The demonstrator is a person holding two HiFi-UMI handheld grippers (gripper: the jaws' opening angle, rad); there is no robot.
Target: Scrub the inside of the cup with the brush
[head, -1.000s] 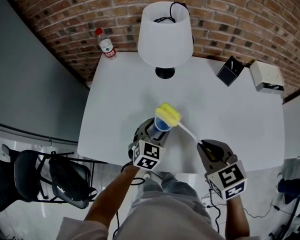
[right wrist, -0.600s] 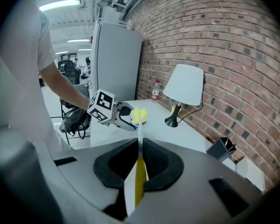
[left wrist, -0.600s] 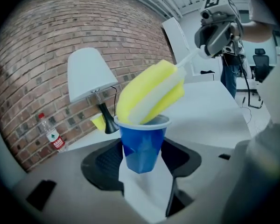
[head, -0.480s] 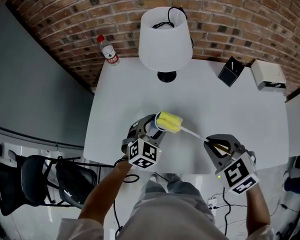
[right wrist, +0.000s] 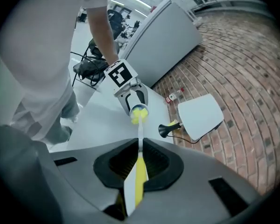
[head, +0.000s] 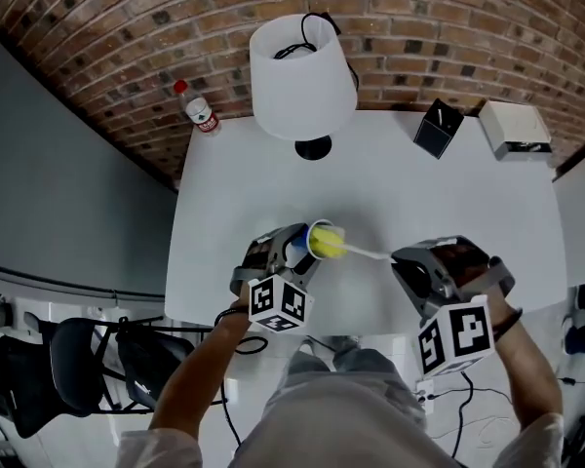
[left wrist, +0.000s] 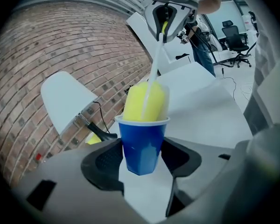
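Right now the left gripper (left wrist: 141, 158) has its jaws spread wide around the lower body of a blue cup (left wrist: 143, 141), pads pressing its sides. It holds the cup tilted over the near part of the white table (head: 448, 193). The right gripper (head: 408, 264) is pinched tight on the white-and-yellow handle of the brush (right wrist: 139, 171), whose yellow sponge head sits in the cup's mouth, part of it poking out past the rim. A white lamp (head: 302, 66) stands at the table's far side, a plastic bottle (head: 197, 111) by its far left corner
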